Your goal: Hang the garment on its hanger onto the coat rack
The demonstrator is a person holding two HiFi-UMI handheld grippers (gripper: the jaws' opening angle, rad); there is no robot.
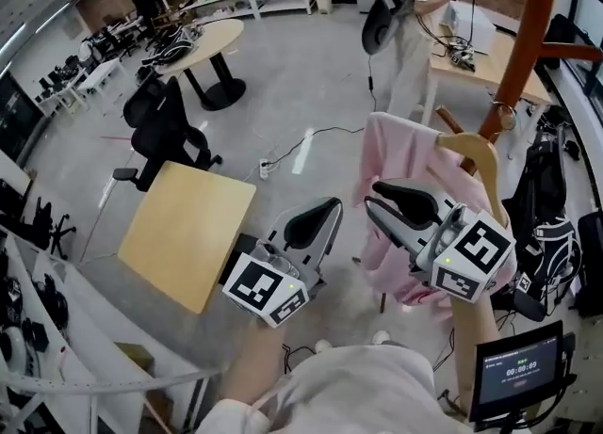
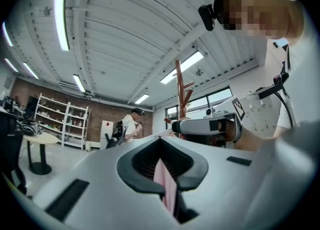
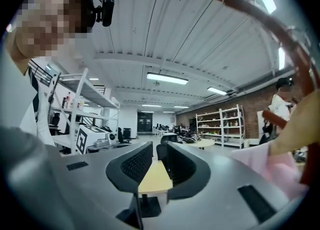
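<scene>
A pink garment [image 1: 396, 164] hangs on a wooden hanger [image 1: 476, 152] against the brown coat rack [image 1: 528, 37]; whether the hook sits on a peg is hidden. My right gripper [image 1: 379, 197] is just in front of the garment, open, nothing between its jaws. In the right gripper view the right gripper [image 3: 152, 163] frames the yellow table, with the hanger [image 3: 295, 129], garment [image 3: 280, 171] and a rack arm [image 3: 250, 12] at the right. My left gripper [image 1: 325, 214] is left of the garment and apart from it. Its jaws show a narrow gap in the left gripper view [image 2: 165, 166], pink cloth beyond.
A yellow table [image 1: 184, 234] stands at the left with a black office chair [image 1: 165, 131] behind it. Black bags [image 1: 546, 201] lie by the rack's foot, and a small screen [image 1: 518, 371] is at the lower right. A person [image 1: 415, 8] stands at a desk [image 1: 485, 65] behind.
</scene>
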